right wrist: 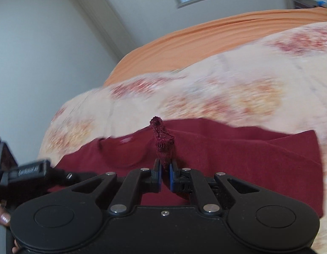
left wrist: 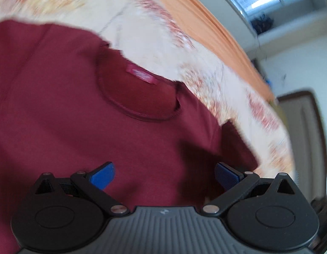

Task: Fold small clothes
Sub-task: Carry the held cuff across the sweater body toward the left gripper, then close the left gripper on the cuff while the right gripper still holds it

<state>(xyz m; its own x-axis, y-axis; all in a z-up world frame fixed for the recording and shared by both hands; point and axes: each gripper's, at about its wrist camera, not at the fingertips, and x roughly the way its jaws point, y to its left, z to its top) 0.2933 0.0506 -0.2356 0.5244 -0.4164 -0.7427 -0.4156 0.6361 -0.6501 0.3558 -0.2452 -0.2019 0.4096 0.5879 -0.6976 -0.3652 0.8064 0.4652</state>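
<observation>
While the maroon shirt (left wrist: 82,114) is spread on the bed (left wrist: 142,33) | left claw (left wrist: 164,175) is held apart, collar label (left wrist: 141,74) seen | right claw (right wrist: 165,176) is clamped on a shirt fold (right wrist: 162,141)

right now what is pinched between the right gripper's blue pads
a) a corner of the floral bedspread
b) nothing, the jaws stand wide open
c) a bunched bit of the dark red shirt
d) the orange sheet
c: in the right wrist view the right gripper has its jaws nearly together on a bunched tuft of the dark red shirt, which sticks up between the pads.
</observation>
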